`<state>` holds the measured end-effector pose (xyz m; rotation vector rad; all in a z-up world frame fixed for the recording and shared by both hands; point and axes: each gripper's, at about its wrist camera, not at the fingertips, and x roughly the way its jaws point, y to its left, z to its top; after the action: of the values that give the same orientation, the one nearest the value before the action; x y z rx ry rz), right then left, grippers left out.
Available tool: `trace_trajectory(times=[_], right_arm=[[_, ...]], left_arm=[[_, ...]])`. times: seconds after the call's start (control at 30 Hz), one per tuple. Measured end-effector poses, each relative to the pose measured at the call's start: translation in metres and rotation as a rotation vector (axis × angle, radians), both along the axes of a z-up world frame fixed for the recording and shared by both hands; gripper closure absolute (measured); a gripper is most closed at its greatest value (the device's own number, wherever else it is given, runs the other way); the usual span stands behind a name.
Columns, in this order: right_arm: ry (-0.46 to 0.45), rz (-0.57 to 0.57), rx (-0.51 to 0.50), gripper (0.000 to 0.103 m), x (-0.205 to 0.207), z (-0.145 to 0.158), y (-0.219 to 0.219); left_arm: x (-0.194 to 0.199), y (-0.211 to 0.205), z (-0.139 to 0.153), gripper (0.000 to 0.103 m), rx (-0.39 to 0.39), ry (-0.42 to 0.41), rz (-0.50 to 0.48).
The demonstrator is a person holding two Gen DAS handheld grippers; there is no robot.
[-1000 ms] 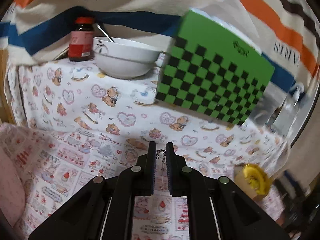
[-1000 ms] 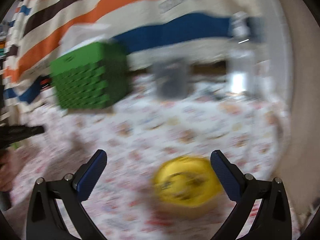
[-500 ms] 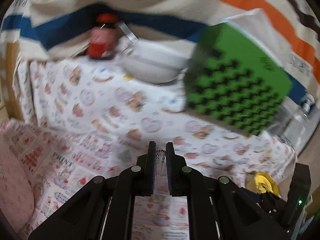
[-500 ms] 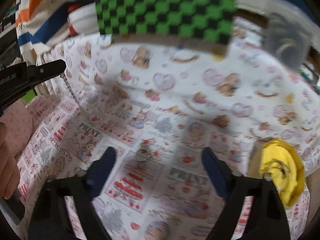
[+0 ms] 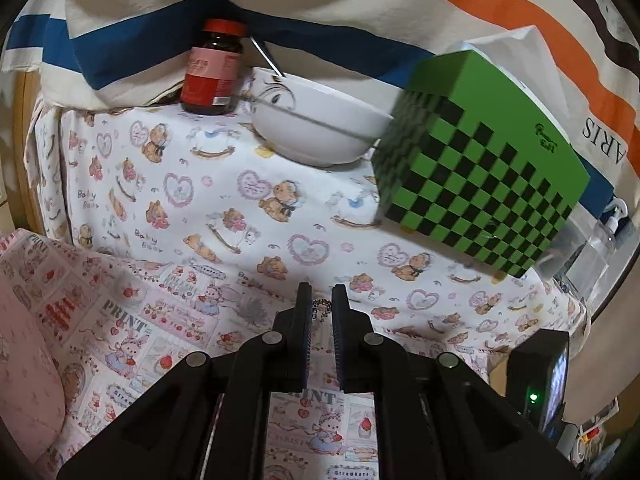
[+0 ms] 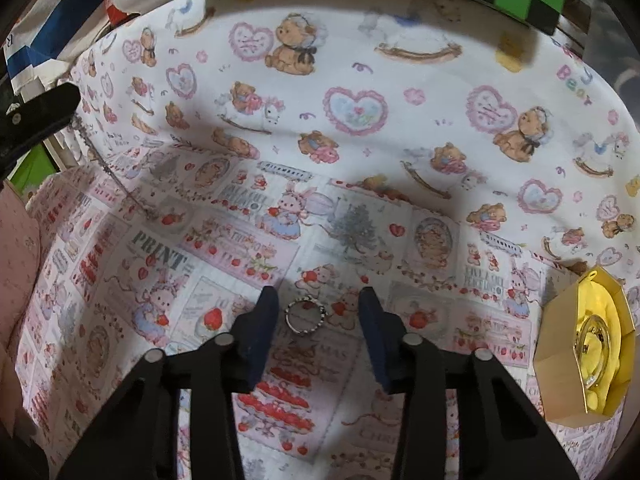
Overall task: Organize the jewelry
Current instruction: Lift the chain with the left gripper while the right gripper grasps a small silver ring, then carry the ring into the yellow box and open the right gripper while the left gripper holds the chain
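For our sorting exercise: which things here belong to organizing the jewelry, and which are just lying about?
Job:
chain, held by left gripper
ring, between right gripper fingers
yellow box

Lying about:
bottle
bowl
green box

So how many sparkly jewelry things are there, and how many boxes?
Chains: 1, the chain hanging from the left gripper.
Rings: 1, the ring on the cloth, inside the right gripper.
Boxes: 2, the gold box and the green checkered box.
Total: 4
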<state>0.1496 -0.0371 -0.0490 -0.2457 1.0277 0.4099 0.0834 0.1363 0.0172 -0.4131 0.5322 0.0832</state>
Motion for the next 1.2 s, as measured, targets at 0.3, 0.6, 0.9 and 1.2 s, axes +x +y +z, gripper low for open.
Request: trace_trajectory(times=[0.3,0.6,0.9,1.2], right_arm=[[0.015,-0.013,0.042,0.082,-0.003,-0.001,-0.002],[0.005,-0.018,0.125,0.082,-0.043,0.014,-0.052],[-0.097,-0.068,0.214,0.082,-0.057,0.041,-0.105],[-0.219,-0.128,0.326,0.082,-0.062,0.073,-0.163]], left_arm=[[-0.024,-0.031,0.027,0.095,0.105,-0.105,0.007],[-0.043,-0.042,0.045,0.095,0.112,-0.191,0.011],[-0.050,-0.077,0.053,0.094,0.194,-0.204,-0.043],[-0.039,-0.116,0.034,0.094,0.345,-0.155,-0.081]])
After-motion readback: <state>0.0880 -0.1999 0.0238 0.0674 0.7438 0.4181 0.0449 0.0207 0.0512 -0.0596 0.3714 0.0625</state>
